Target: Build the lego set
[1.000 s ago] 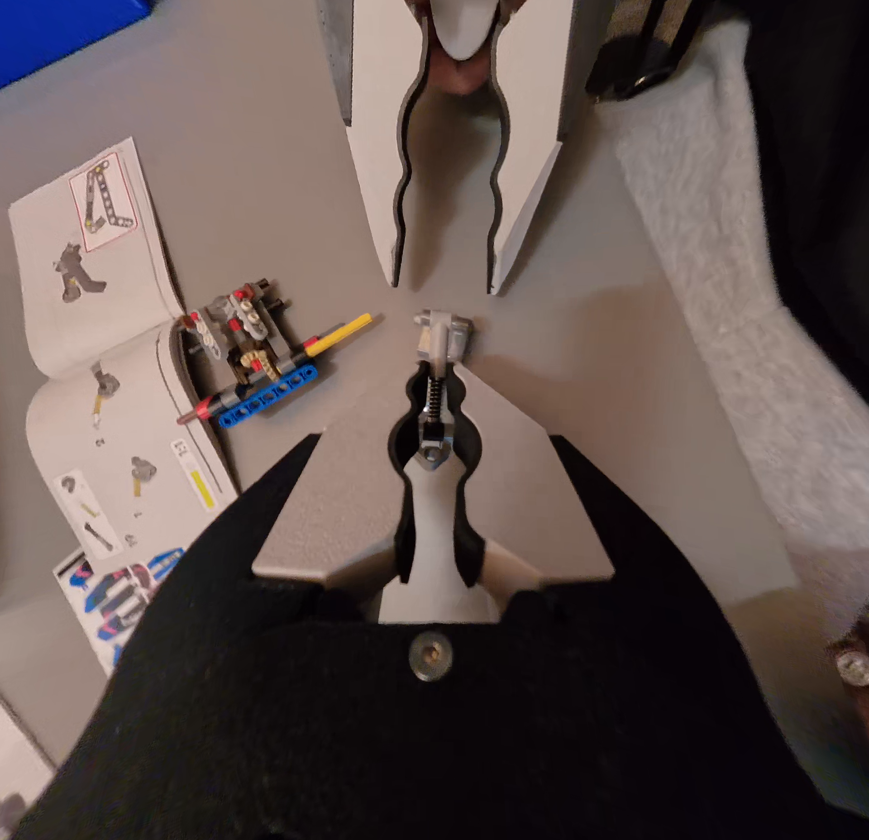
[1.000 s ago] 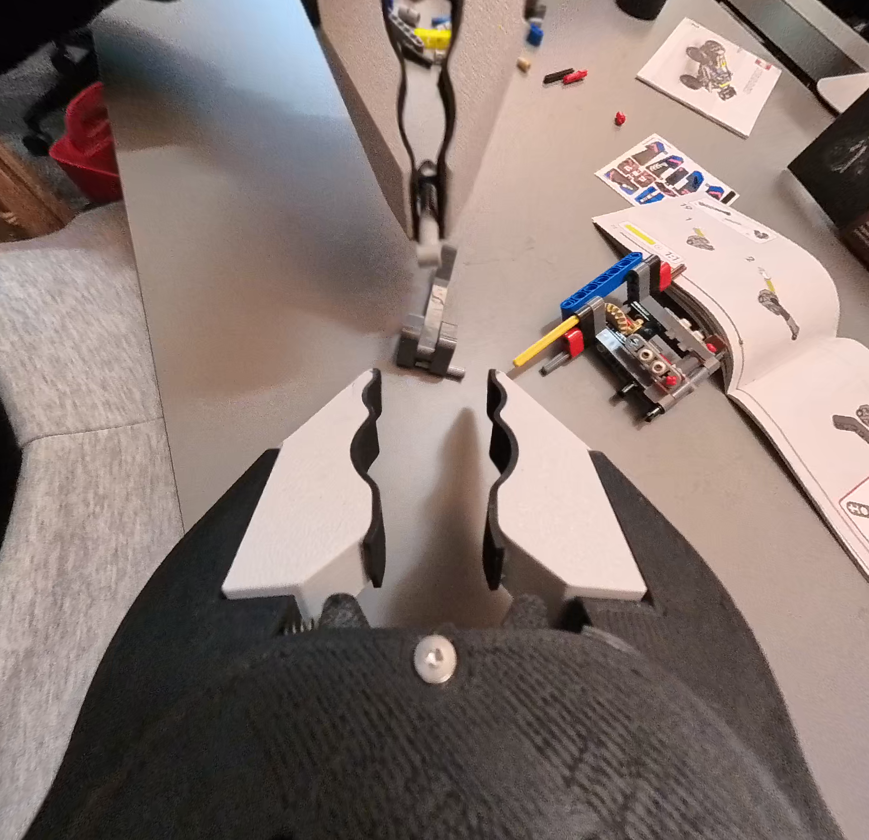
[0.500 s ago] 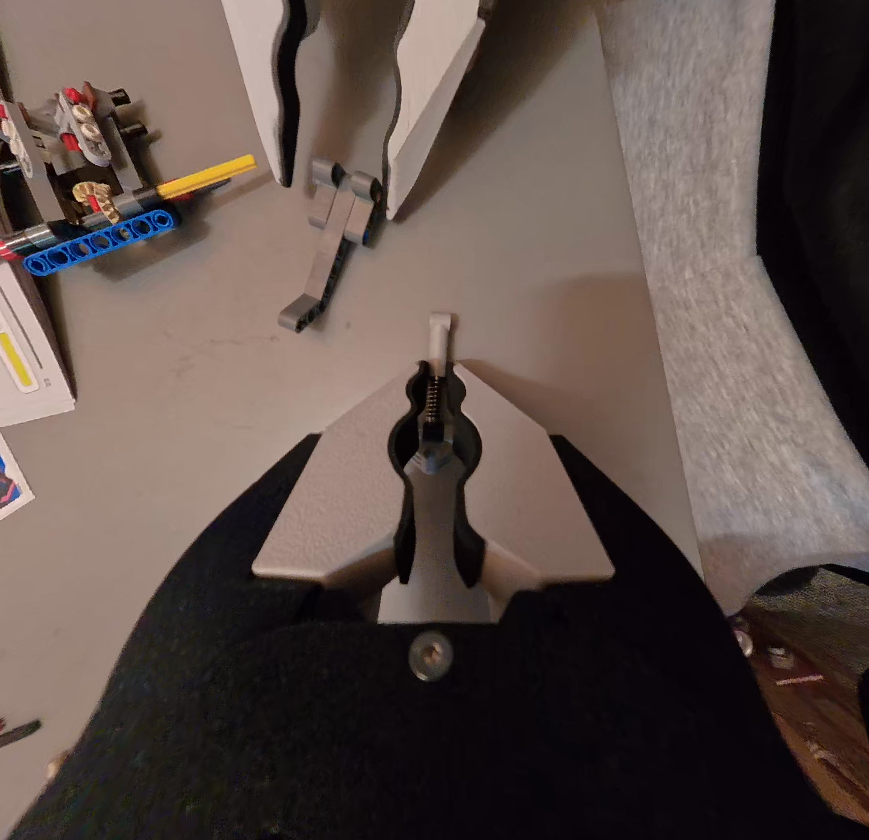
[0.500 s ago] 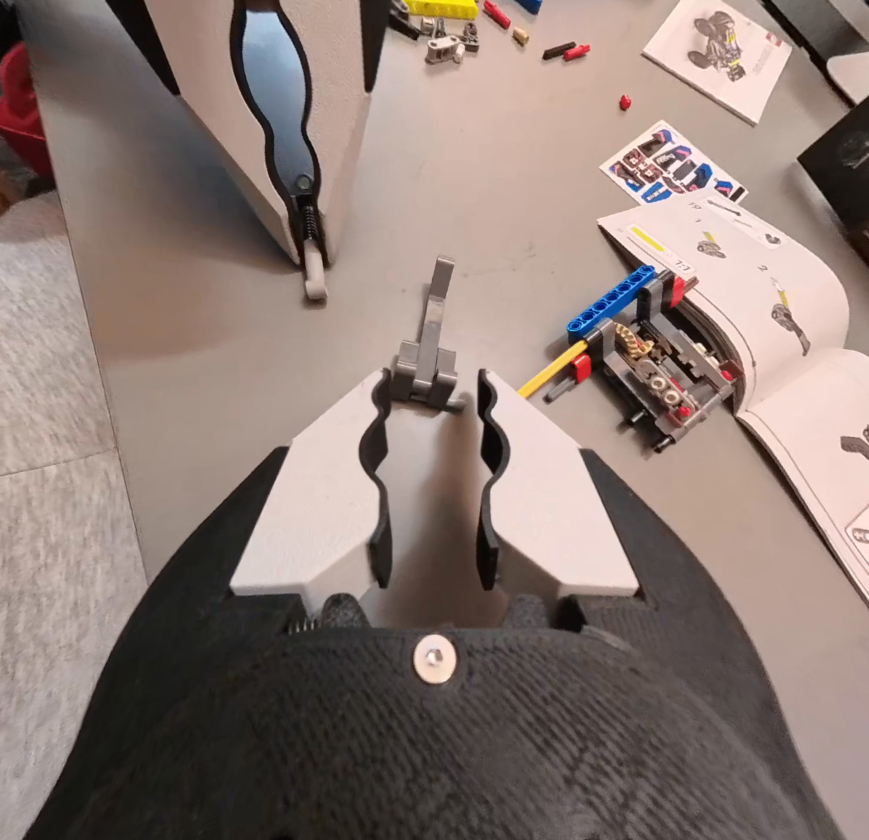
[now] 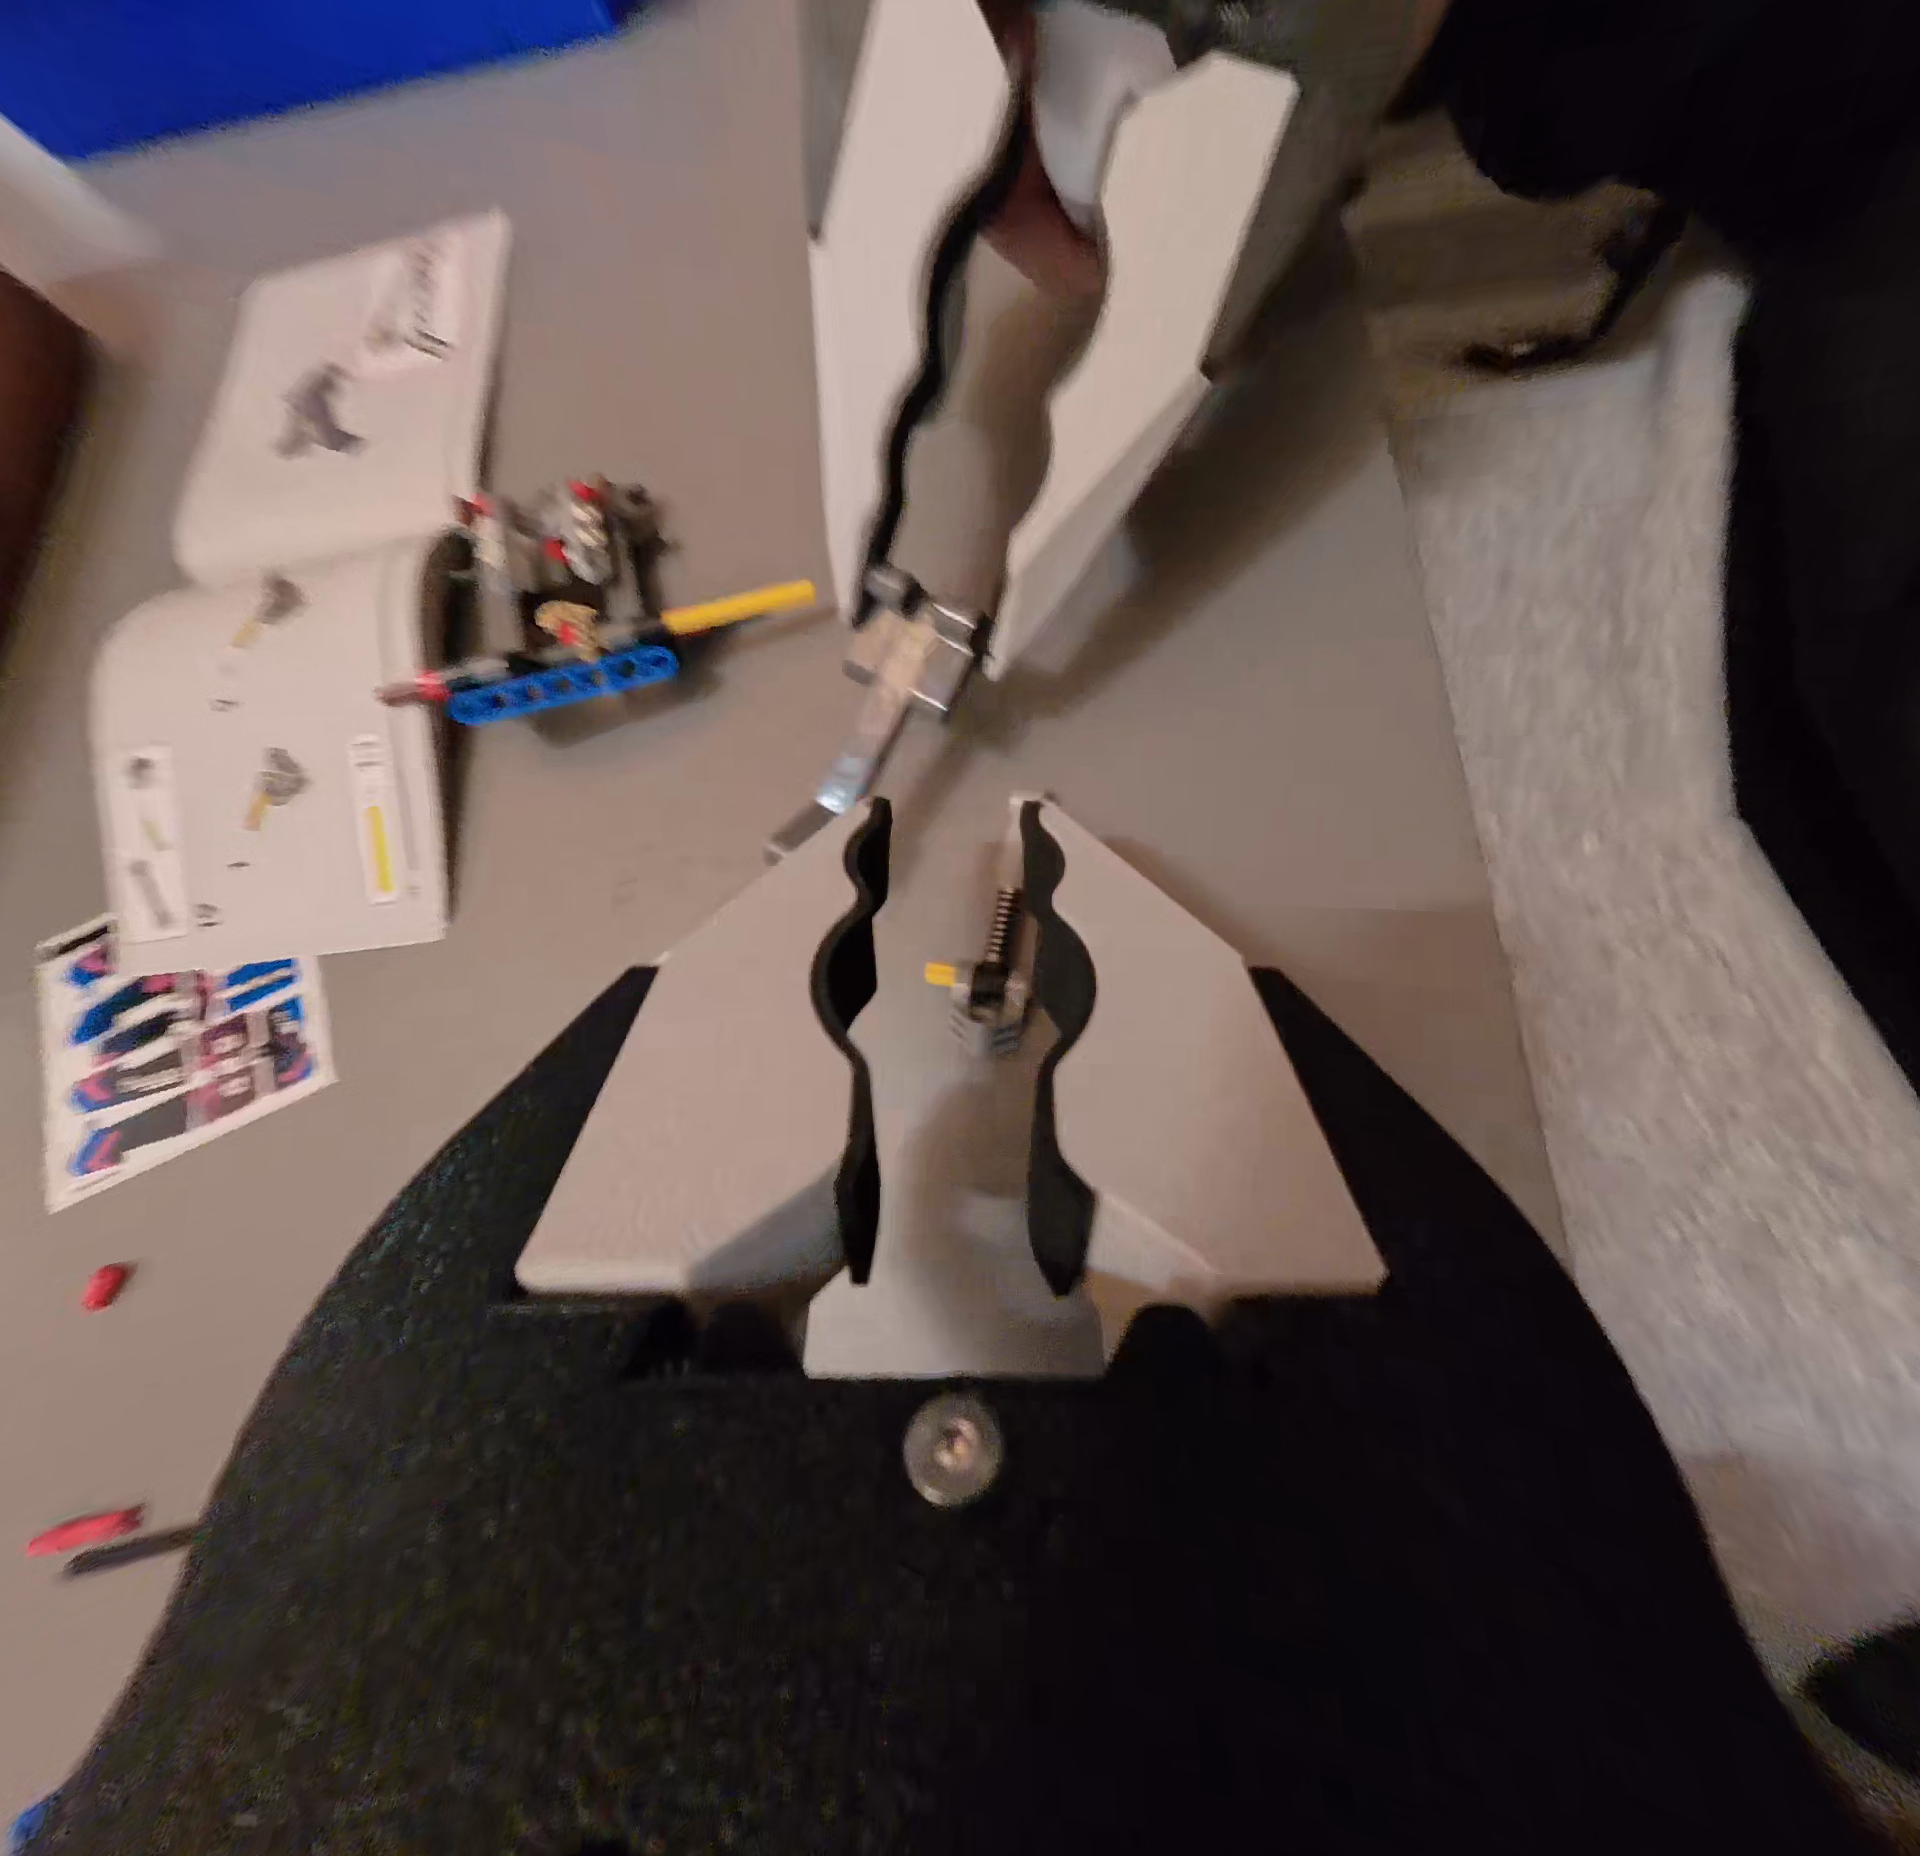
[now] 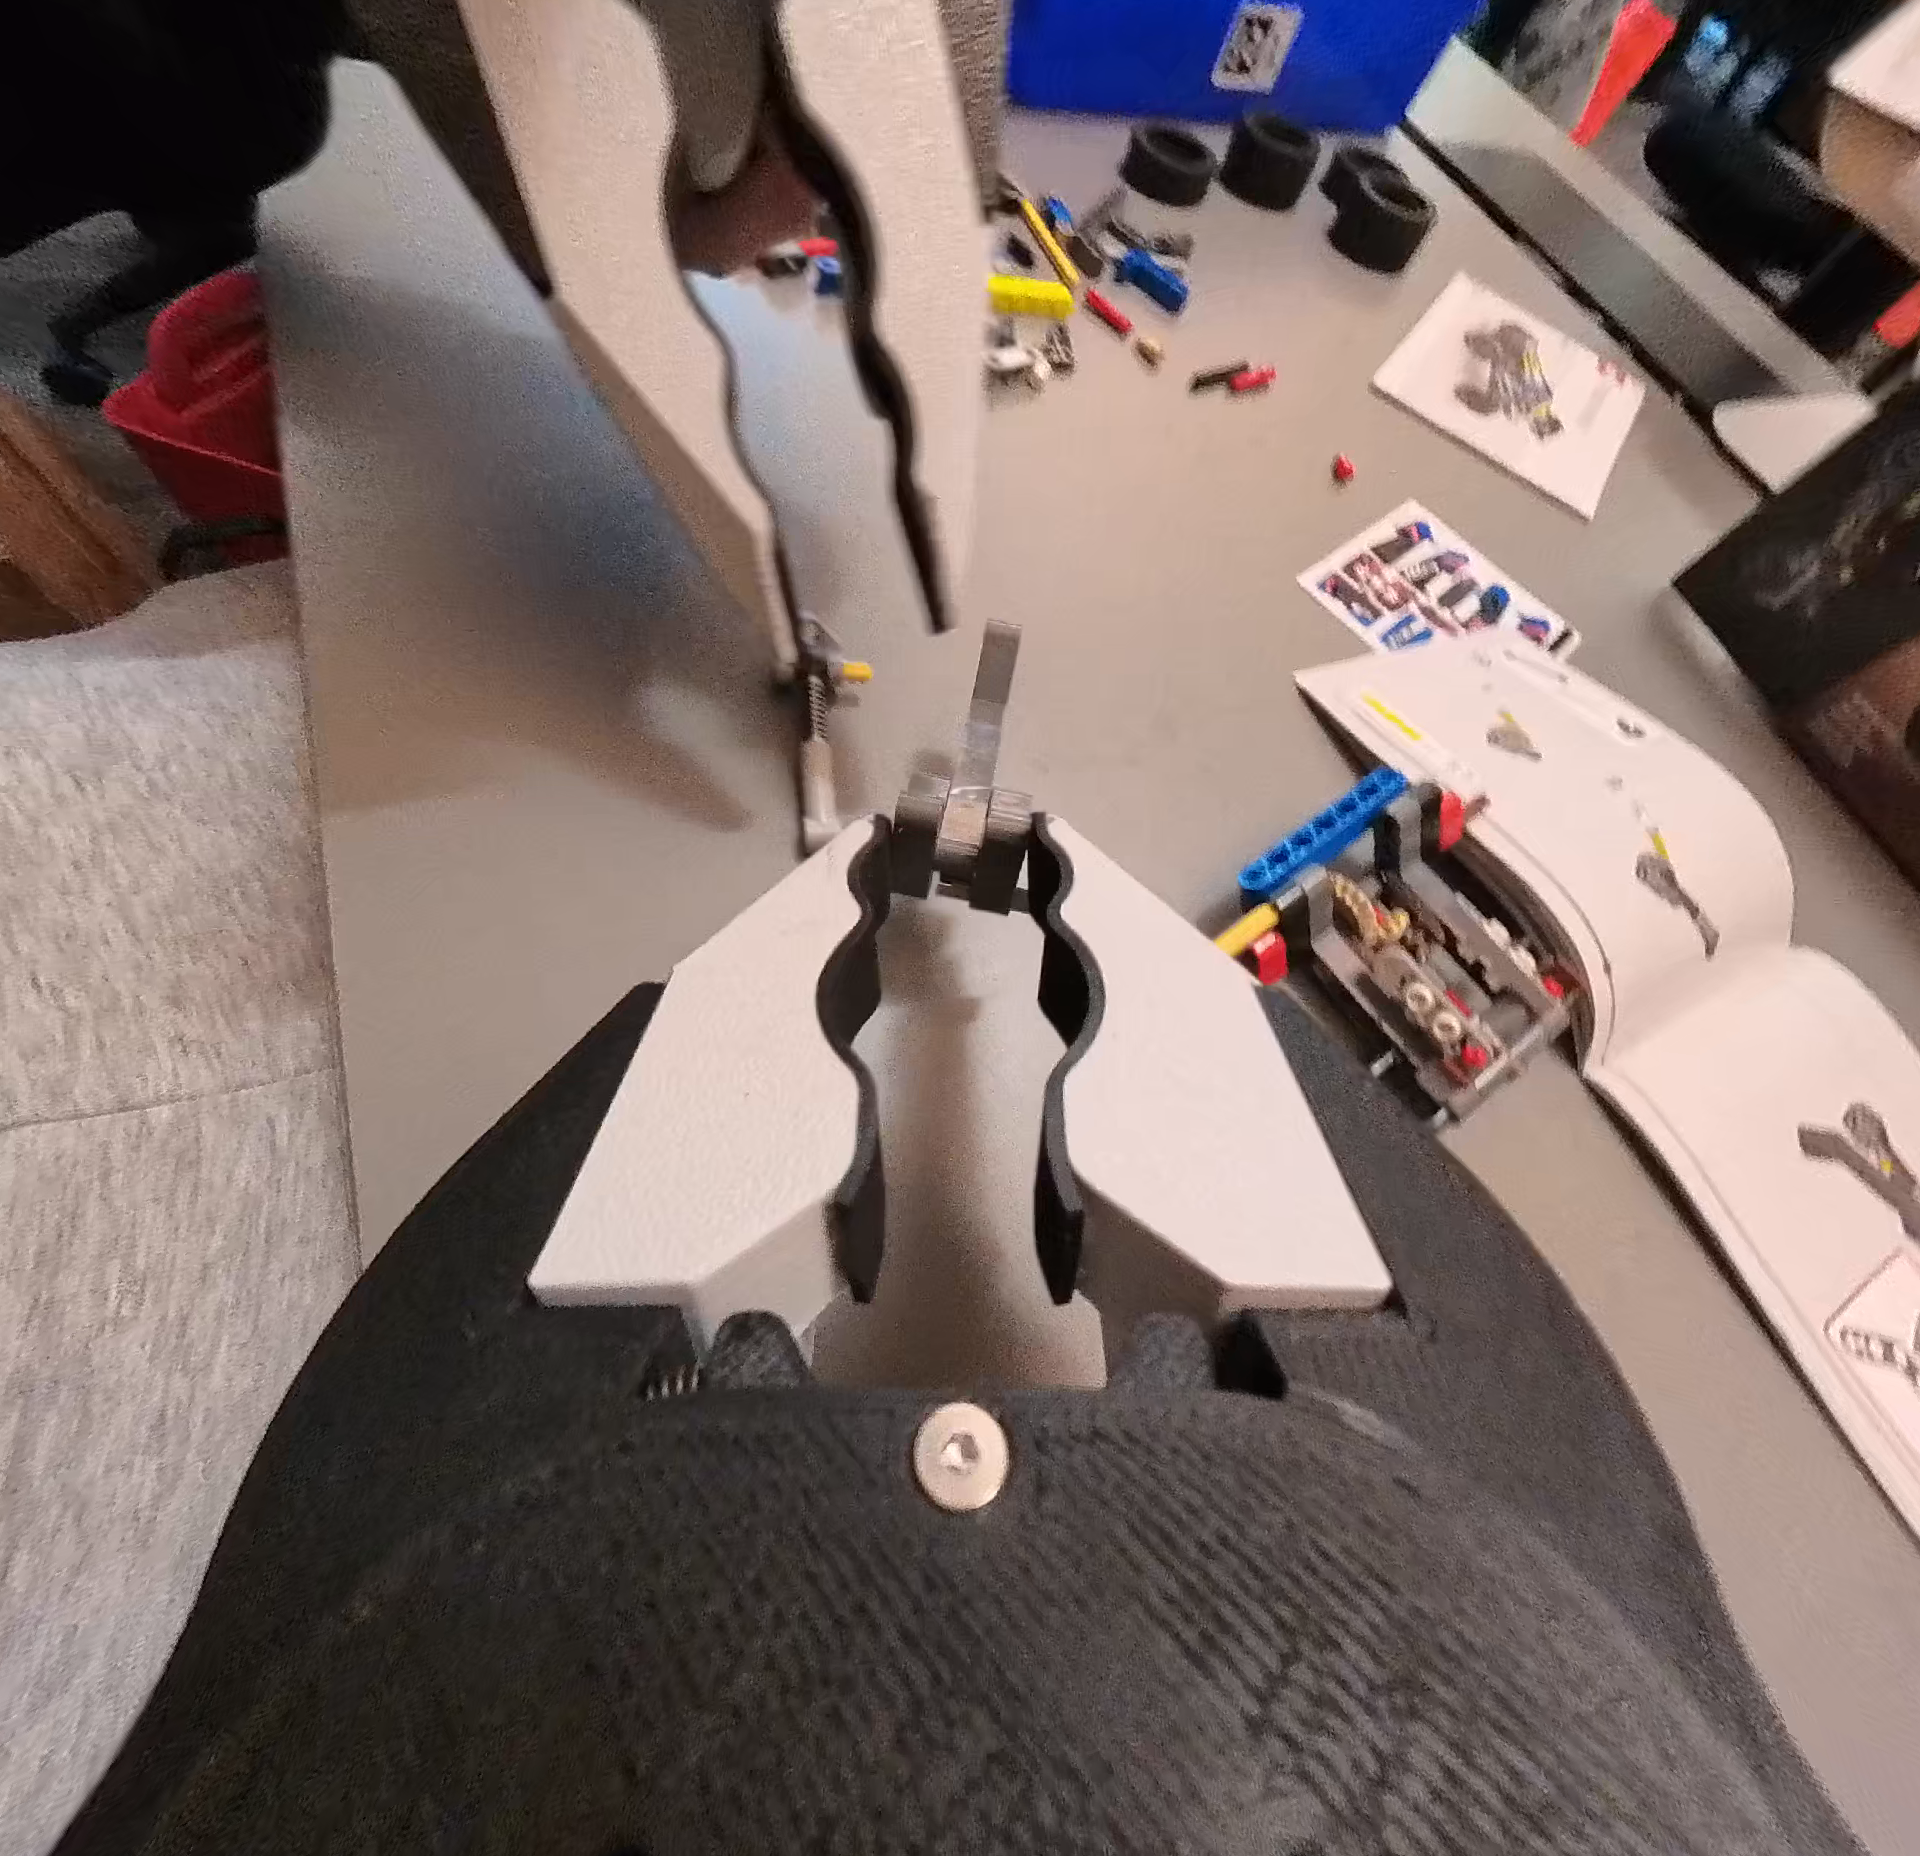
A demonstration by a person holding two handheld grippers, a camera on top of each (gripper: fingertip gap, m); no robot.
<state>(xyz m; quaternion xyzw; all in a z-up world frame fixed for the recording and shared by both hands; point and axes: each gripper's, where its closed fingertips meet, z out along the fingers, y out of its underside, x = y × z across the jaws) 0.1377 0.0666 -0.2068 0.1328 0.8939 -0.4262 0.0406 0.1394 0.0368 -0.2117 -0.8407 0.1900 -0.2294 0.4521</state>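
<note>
My left gripper [image 5: 951, 819] is open. A small shock absorber with a black spring and a yellow pin [image 5: 997, 959] lies between its jaws, against the right finger; whether it rests on the table or clings to the finger is unclear. It also shows in the right wrist view [image 6: 821, 736], below the left gripper [image 6: 862, 637]. My right gripper [image 6: 961, 840] is shut on a grey lego arm piece [image 6: 987, 694] at its forked end, with the arm pointing away. The right gripper [image 5: 930, 632] and the grey piece [image 5: 904, 663] face my left gripper closely.
A part-built lego frame with a blue beam and yellow axle [image 6: 1392, 965] sits by an open manual [image 6: 1610, 819]. A sticker sheet [image 6: 1434, 585], a booklet [image 6: 1507, 393], loose parts [image 6: 1070, 289], black tyres [image 6: 1268, 159] and a blue box [image 6: 1195, 30] lie farther off. Grey fabric [image 5: 1662, 871] borders the table. The grippers are tip to tip, or close to it.
My left gripper has opened and no longer clamps the shock absorber. My right gripper has closed on the grey arm piece, which lay loose on the table before. The grippers have come closer together.
</note>
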